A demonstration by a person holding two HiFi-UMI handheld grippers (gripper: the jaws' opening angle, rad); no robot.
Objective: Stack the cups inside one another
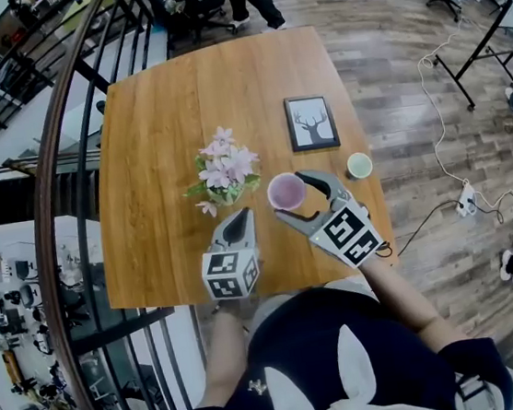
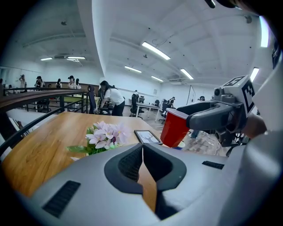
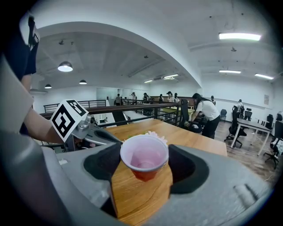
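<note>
A red cup [image 1: 285,191] with a pale inside is held between the jaws of my right gripper [image 1: 297,200], above the table's near right part. In the right gripper view the cup [image 3: 144,158] fills the gap, with both pads against its wall. From the left gripper view it [image 2: 174,128] hangs tilted off the tabletop in the right gripper [image 2: 208,115]. A small green cup [image 1: 359,165] stands upright near the table's right edge, just right of that gripper. My left gripper [image 1: 238,218] is shut and empty, its jaws [image 2: 142,149] touching, in front of the flowers.
A bunch of pink flowers [image 1: 224,171] sits mid-table, just left of the red cup. A framed deer picture [image 1: 311,123] lies beyond the cups. The wooden table [image 1: 153,119] ends at a black railing [image 1: 67,176] on the left. People and office chairs are far behind.
</note>
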